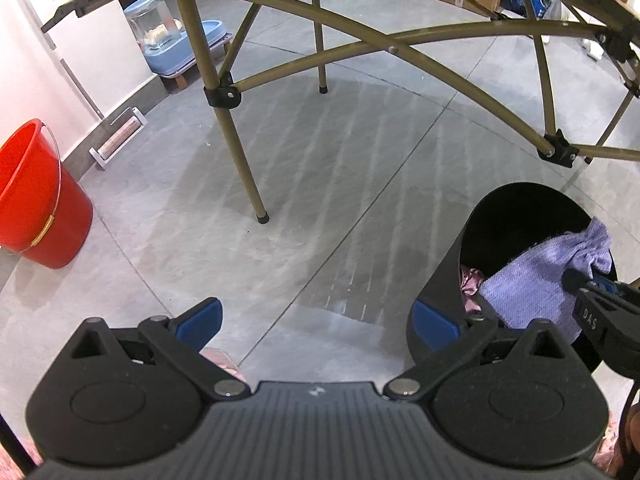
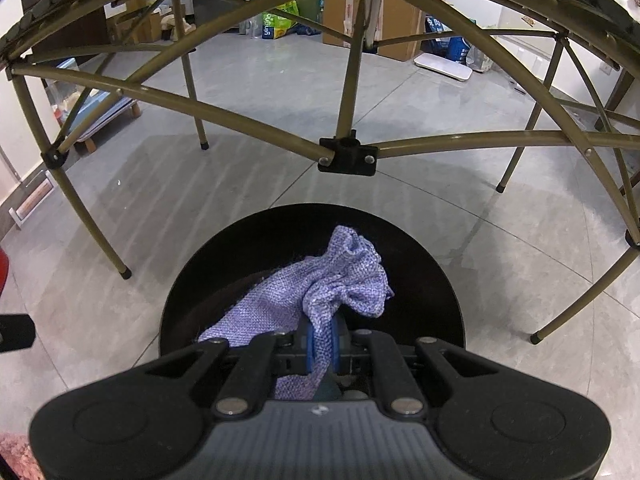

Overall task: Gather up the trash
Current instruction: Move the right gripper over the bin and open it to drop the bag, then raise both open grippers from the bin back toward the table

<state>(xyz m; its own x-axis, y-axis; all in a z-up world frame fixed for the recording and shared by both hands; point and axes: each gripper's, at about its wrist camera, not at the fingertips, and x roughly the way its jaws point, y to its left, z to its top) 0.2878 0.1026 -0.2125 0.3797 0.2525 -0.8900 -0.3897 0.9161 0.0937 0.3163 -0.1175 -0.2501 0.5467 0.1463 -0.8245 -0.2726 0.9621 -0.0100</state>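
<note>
Cloth (image 2: 320, 300), a crumpled purple rag, is pinched between the closed jaws of the right gripper (image 2: 323, 344), its bunched end sticking up past the blue pads over the mouth of the black bin (image 2: 432, 280). Something pink, perhaps more trash, lies inside. Left gripper (image 1: 316, 320) hangs beside the bin, jaws wide and empty, above the floor (image 1: 280, 200)

Lilac woven cloth (image 2: 320, 292), black bin (image 2: 420, 280), red bucket (image 1: 36, 200)
</note>
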